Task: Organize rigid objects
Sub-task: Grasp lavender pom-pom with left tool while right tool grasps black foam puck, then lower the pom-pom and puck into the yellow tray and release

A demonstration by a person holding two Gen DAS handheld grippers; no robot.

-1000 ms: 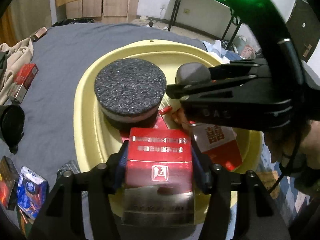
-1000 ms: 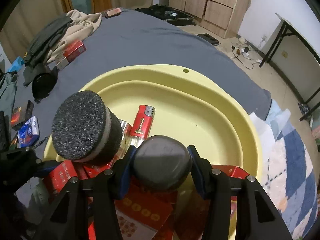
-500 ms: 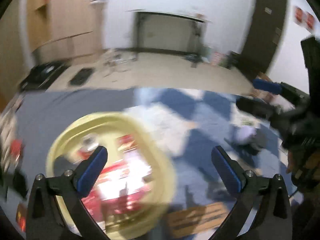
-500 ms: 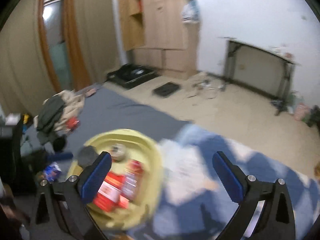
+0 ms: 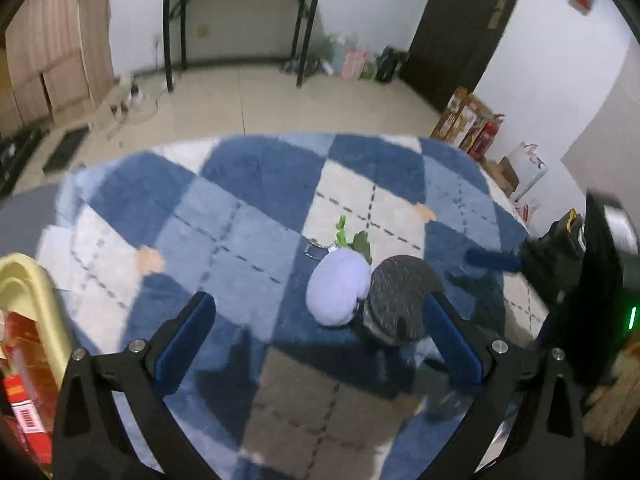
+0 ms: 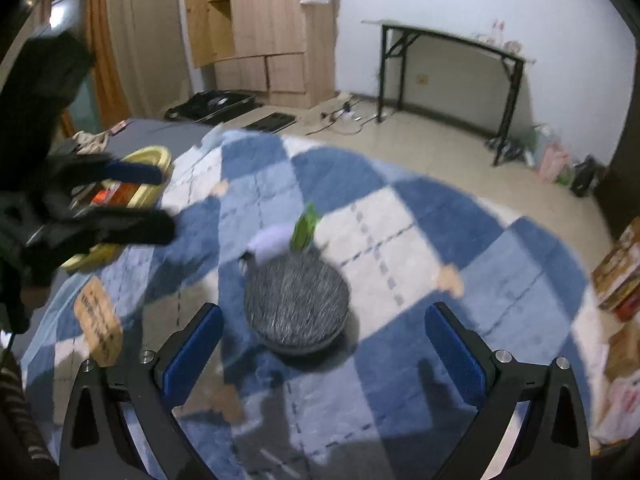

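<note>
We judge the dark speckled puck (image 6: 297, 305) lying on the checked blanket (image 6: 420, 216) at 12 o'clock light and rigid, best pinched across its rim, both left gripper (image 5: 320, 344) and right gripper (image 6: 323, 348) spread wide, holding nothing.

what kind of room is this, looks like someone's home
Most likely a bedroom in a home: a blue-and-white checked blanket covers what seems to be a bed, a wooden wardrobe stands against the wall, and a folding table sits on the tiled floor.

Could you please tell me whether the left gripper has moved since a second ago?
Yes. The left gripper has swung away from the yellow basin, now at the view's left edge, and hangs open over the checked blanket.
</note>
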